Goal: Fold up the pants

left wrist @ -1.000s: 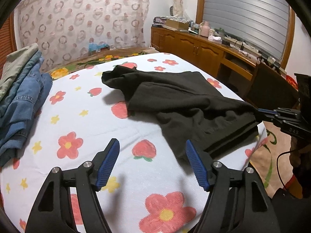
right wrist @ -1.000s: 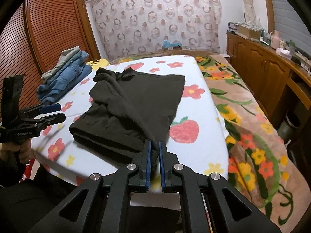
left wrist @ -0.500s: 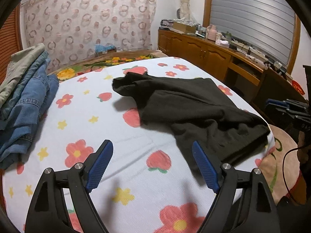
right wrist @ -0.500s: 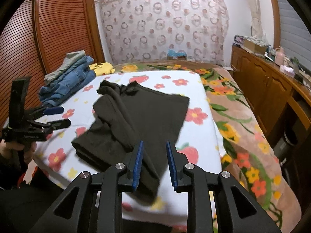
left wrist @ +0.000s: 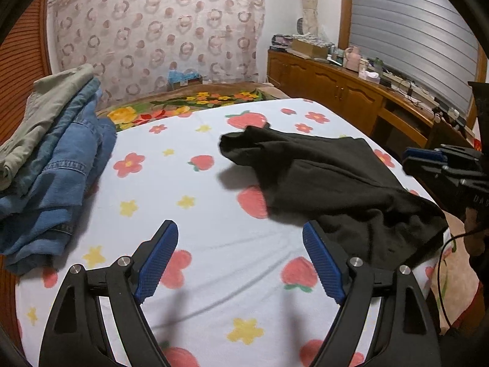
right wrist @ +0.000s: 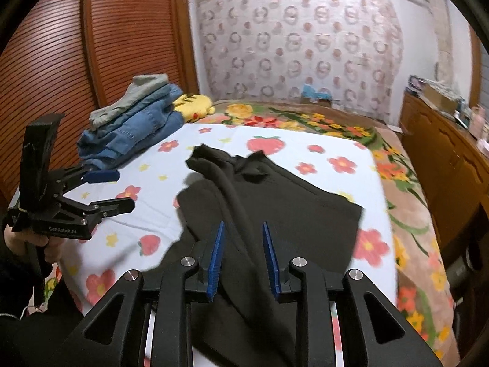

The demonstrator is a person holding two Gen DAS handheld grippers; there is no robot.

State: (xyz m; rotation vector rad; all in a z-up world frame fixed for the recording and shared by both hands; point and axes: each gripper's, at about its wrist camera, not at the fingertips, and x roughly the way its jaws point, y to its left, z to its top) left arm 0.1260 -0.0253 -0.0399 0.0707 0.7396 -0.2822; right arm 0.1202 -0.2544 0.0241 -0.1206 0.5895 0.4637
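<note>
Black pants [left wrist: 330, 177] lie rumpled and partly folded on the flower-print bed sheet [left wrist: 189, 214]; they also show in the right wrist view [right wrist: 275, 195]. My left gripper [left wrist: 240, 249] is open and empty, above the sheet to the left of the pants. It also shows in the right wrist view [right wrist: 111, 191] at the left. My right gripper [right wrist: 243, 244] is open and empty, just above the near part of the pants. It shows in the left wrist view [left wrist: 423, 160] at the right edge.
A stack of folded jeans and grey pants [left wrist: 52, 156] sits at the sheet's left side, also in the right wrist view [right wrist: 134, 122]. A wooden cabinet [left wrist: 342, 91] runs along the right. A floral blanket [right wrist: 406, 202] covers the bed's right side. A slatted wardrobe [right wrist: 91, 46] stands left.
My right gripper opened and let go of the pants' edge, then moved up over the pants. My left gripper drew back and left, staying open.
</note>
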